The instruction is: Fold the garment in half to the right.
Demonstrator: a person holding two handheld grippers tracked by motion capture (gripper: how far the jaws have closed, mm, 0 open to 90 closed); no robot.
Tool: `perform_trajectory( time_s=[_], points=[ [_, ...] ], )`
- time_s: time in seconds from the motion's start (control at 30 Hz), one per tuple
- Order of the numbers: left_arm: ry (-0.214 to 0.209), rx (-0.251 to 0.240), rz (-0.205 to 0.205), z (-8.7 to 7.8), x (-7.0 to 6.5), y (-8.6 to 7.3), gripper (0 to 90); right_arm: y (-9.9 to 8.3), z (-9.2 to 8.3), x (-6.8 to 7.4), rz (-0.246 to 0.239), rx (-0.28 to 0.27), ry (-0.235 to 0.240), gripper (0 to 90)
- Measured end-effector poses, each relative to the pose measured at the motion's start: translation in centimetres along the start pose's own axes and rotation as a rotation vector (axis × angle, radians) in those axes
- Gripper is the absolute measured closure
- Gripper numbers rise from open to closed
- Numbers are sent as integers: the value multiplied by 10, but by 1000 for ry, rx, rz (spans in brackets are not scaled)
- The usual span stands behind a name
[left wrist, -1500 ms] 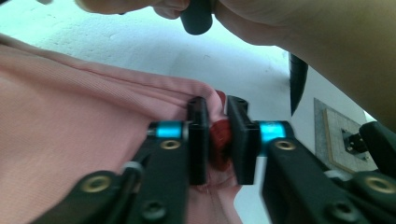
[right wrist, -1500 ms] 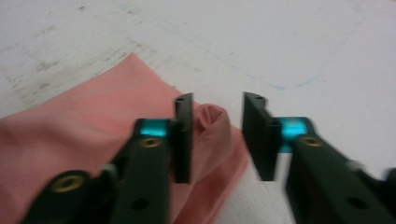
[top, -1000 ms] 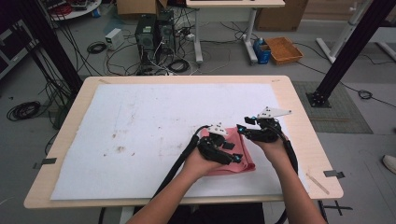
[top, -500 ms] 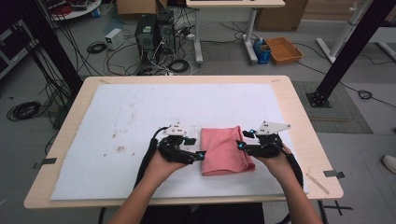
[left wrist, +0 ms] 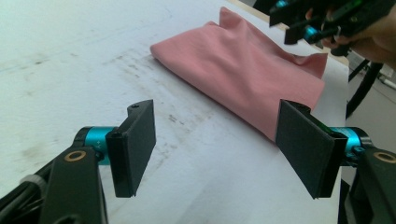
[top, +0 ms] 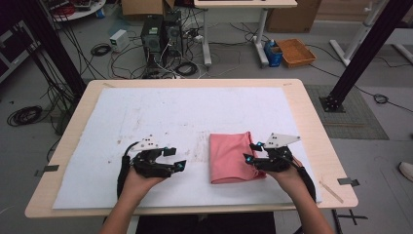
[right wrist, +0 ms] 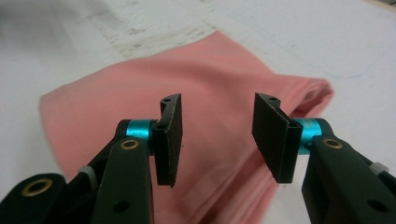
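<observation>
Folded pink cloth [top: 232, 157] lies near tabletop [top: 311, 117] front edge; left gripper [top: 176, 159] spread, empty, just opened; right gripper [top: 251, 152] gaping over cloth, jaws just narrowing.

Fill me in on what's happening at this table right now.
A person at the table works with a hand-held gripper in each hand on a folded pink cloth that lies on the white mat. The left gripper has just been opening and is off to the cloth's left, open, nothing between its jaws. The right gripper has just been closing a little; it sits over the cloth's right edge, jaws apart, not pinching the fabric.
</observation>
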State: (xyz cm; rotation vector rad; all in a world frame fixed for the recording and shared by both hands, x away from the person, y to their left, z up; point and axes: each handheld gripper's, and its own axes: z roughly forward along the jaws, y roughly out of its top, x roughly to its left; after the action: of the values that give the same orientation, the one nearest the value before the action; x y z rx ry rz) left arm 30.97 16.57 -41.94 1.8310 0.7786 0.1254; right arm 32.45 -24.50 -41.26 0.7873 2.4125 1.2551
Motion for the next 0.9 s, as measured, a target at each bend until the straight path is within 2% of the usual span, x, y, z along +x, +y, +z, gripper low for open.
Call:
perform_trajectory(
  time_s=[0.07,0.17,0.33,0.43,0.5,0.57,0.7,0.8,0.9],
  points=[
    [17,-17,-9,-5,3,1,291,-4,0,5,12,11,25,534],
    [23,-22,-5,-10,6,2,291,-12,1,11,17,41,23,544],
    [23,-32,7,-12,7,3,292,-29,1,11,45,100,5,712],
    [30,-24,17,-11,6,4,291,-38,-2,9,86,93,25,796],
    [29,-22,17,-10,6,4,292,-40,-4,8,88,80,36,843],
    [29,-22,16,-11,6,4,291,-39,-7,7,89,86,26,885],
    [32,-26,11,-11,7,4,291,-38,-14,3,106,56,30,895],
    [33,-23,12,-11,7,4,291,-38,-17,3,102,53,50,898],
    [36,-23,15,-11,8,4,292,-36,-21,4,91,45,47,899]
  ],
)
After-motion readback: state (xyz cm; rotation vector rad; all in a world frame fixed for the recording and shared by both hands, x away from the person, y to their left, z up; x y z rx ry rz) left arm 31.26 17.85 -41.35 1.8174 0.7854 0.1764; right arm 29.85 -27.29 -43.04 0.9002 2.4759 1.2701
